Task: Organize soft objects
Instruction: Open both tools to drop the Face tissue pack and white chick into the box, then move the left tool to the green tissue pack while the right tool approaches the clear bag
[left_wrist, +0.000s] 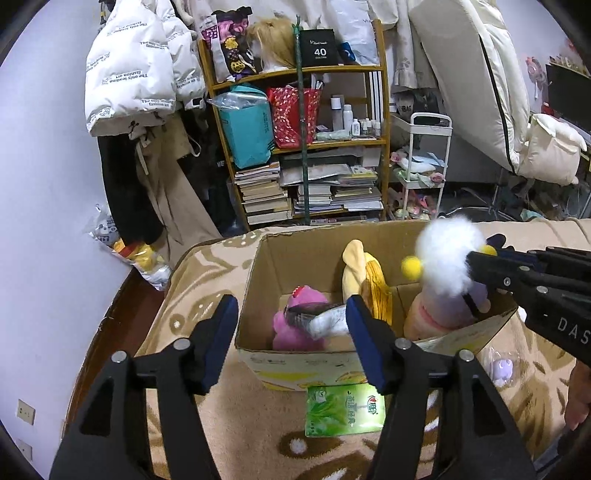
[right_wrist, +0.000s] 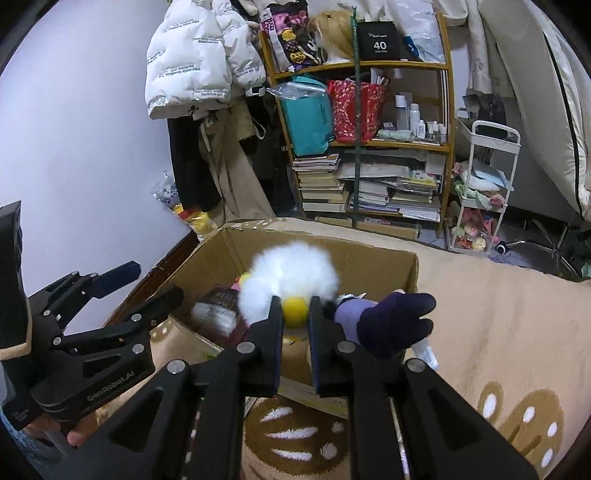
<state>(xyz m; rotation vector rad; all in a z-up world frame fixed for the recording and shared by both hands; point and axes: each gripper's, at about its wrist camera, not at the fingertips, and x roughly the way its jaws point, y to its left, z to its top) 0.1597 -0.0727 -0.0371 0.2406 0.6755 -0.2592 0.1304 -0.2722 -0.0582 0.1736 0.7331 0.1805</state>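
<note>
Now white fluffy toy (right_wrist: 291, 275) hanging over open cardboard box (right_wrist: 384, 266) — right gripper (right_wrist: 295, 314) clamping its yellow ball (right_wrist: 294, 311), fluff bulging beyond fingertips. Left gripper (left_wrist: 291, 321) hovering with fingers spread, holding nothing, near box's front wall — pink plush (left_wrist: 295, 321) lying inside.

Pale lilac wall (left_wrist: 44, 177) w/ white puffer jacket (left_wrist: 129, 70) hung over dark coats. Wooden shelf unit (left_wrist: 384, 110) in middle: bags up top, bottles, stacked books (left_wrist: 264, 195) at btm. White trolley cart (left_wrist: 430, 158) just beside it on the right. Cream mattress (left_wrist: 469, 74) leans at far right. Beige patterned blanket (left_wrist: 207, 406) in fgd.
</note>
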